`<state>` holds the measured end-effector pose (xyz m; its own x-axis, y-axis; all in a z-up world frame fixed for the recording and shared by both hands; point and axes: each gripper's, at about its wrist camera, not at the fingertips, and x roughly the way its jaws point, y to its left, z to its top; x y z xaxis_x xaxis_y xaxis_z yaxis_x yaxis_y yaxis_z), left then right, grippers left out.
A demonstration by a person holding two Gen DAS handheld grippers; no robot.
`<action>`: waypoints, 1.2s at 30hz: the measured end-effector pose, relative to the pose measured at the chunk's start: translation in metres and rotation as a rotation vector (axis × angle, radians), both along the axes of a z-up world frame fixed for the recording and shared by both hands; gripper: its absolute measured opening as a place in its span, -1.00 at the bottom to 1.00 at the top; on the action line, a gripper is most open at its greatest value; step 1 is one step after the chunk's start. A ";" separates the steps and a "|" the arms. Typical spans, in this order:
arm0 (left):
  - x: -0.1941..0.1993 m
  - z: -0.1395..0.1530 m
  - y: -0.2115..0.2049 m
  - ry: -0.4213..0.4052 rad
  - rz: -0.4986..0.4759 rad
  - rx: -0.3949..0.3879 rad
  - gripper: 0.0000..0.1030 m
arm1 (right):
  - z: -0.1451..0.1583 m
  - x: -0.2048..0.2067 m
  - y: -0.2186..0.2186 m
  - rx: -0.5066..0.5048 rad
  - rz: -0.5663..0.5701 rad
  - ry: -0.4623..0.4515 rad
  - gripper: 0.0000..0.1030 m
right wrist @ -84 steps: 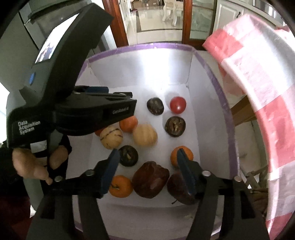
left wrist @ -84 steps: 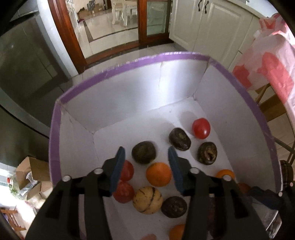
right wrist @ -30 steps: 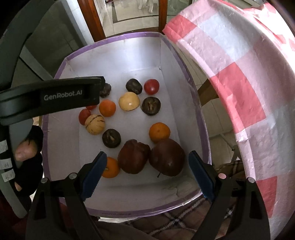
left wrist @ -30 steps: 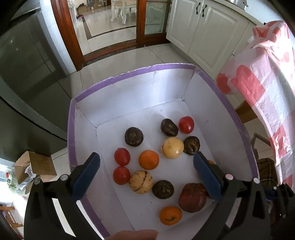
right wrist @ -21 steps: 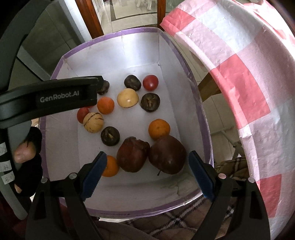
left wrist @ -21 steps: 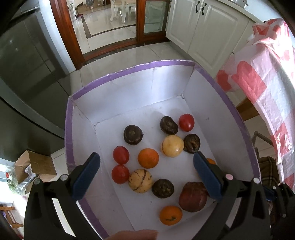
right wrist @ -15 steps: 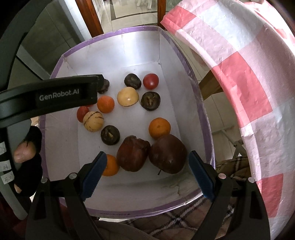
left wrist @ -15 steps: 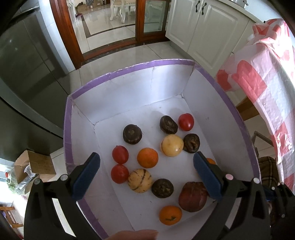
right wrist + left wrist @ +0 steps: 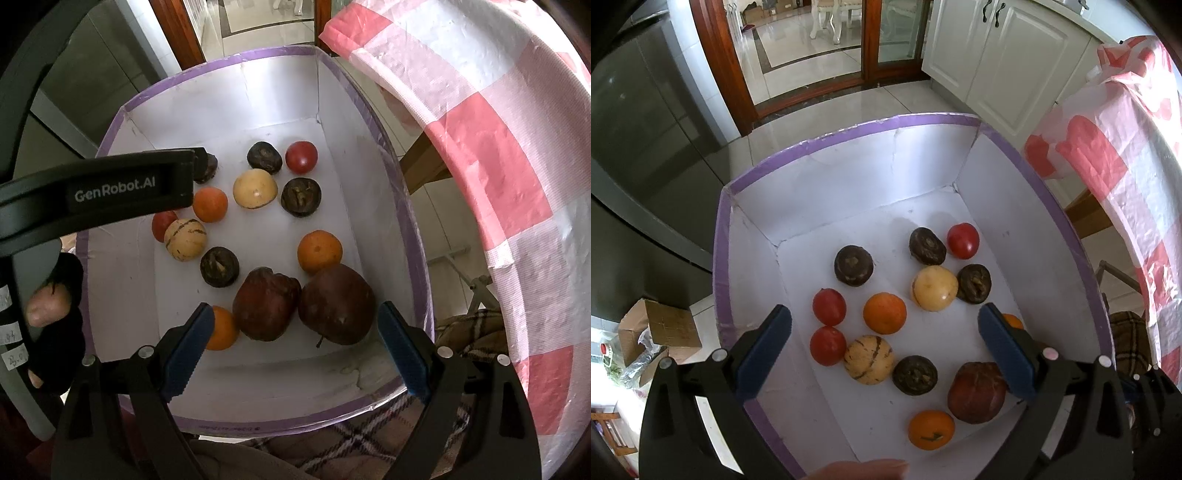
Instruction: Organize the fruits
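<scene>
**Both claws poised empty above the fruit box**

In the white cardboard box with purple taped rim (image 9: pixel 720 258), fruit lies sorted loosely: two red tomatoes (image 9: pixel 829 306) leftmost, a striped cream melon (image 9: pixel 868 360) beside them, oranges and dark wrinkled fruits mid-floor, two large dark-red apples (image 9: pixel 336 304) touching at right. The left claw (image 9: pixel 884 350) and right claw (image 9: pixel 291 343) hover wide open, holding nothing, probably choosing a target
</scene>
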<state>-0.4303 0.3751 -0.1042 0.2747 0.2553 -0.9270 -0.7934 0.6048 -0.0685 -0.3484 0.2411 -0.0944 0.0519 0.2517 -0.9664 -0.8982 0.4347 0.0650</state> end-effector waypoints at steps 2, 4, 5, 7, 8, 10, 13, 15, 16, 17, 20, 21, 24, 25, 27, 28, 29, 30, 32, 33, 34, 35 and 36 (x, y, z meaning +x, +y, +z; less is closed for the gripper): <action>0.000 0.000 -0.001 0.001 0.000 -0.001 0.97 | 0.000 0.000 0.001 -0.001 -0.001 0.000 0.69; 0.000 -0.001 -0.002 0.001 0.000 -0.003 0.97 | -0.001 0.000 0.000 -0.005 -0.001 0.001 0.69; 0.000 -0.002 -0.001 0.001 -0.001 -0.003 0.97 | -0.001 0.000 0.000 -0.007 -0.002 0.002 0.69; 0.000 -0.002 0.000 0.001 -0.002 -0.004 0.97 | -0.001 0.000 -0.001 -0.008 -0.002 0.004 0.69; 0.000 -0.002 0.000 0.001 -0.003 -0.003 0.97 | -0.001 0.000 -0.001 -0.008 -0.003 0.004 0.69; 0.000 -0.002 0.000 0.001 -0.003 -0.002 0.97 | -0.001 0.000 -0.002 -0.008 -0.002 0.005 0.69; 0.000 -0.002 0.000 0.001 -0.003 -0.004 0.97 | -0.002 0.000 -0.002 -0.011 -0.001 0.006 0.69; 0.000 -0.002 -0.001 0.002 -0.003 -0.003 0.97 | -0.002 0.000 -0.002 -0.010 0.000 0.006 0.69; 0.000 -0.002 0.000 0.001 -0.003 -0.004 0.97 | -0.002 0.000 -0.002 -0.011 -0.001 0.006 0.69; 0.000 -0.001 0.000 0.001 -0.003 -0.004 0.97 | -0.002 0.000 -0.001 -0.011 -0.002 0.006 0.69; 0.000 -0.001 0.001 0.002 -0.004 -0.004 0.97 | -0.002 -0.001 -0.001 -0.011 -0.003 0.008 0.69; 0.000 -0.002 0.000 0.002 -0.004 -0.005 0.97 | -0.002 -0.001 -0.002 -0.012 -0.003 0.008 0.69; 0.000 -0.003 0.001 0.002 -0.005 -0.007 0.97 | -0.002 0.000 -0.002 -0.011 -0.002 0.007 0.69; 0.000 -0.002 0.001 0.001 -0.006 -0.008 0.97 | -0.002 0.000 -0.002 -0.011 -0.001 0.008 0.69; 0.000 -0.002 0.000 0.002 -0.006 -0.007 0.97 | -0.002 0.000 -0.001 -0.012 -0.001 0.007 0.69; 0.000 -0.002 0.001 0.002 -0.007 -0.006 0.97 | -0.002 0.000 -0.001 -0.011 -0.001 0.007 0.69; 0.000 -0.002 0.001 0.002 -0.007 -0.007 0.97 | -0.002 0.000 -0.001 -0.011 -0.001 0.008 0.69; 0.000 -0.002 0.002 0.002 -0.007 -0.008 0.97 | -0.002 0.000 -0.001 -0.011 -0.001 0.008 0.69; 0.000 -0.002 0.001 0.003 -0.007 -0.008 0.97 | -0.002 0.000 -0.001 -0.012 -0.001 0.007 0.69; 0.000 -0.002 0.001 0.002 -0.007 -0.007 0.97 | -0.002 0.000 -0.001 -0.011 -0.001 0.008 0.69; 0.000 -0.002 0.001 0.001 -0.007 -0.008 0.97 | -0.002 0.000 -0.001 -0.012 -0.001 0.008 0.69; 0.000 -0.002 0.001 0.001 -0.007 -0.008 0.97 | -0.002 0.000 -0.002 -0.012 -0.001 0.008 0.69; -0.001 -0.002 0.001 0.001 -0.006 -0.007 0.97 | -0.002 0.000 -0.002 -0.012 -0.001 0.008 0.69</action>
<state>-0.4308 0.3757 -0.1061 0.2749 0.2469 -0.9292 -0.7901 0.6088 -0.0719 -0.3487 0.2396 -0.0967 0.0445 0.2398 -0.9698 -0.8973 0.4363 0.0667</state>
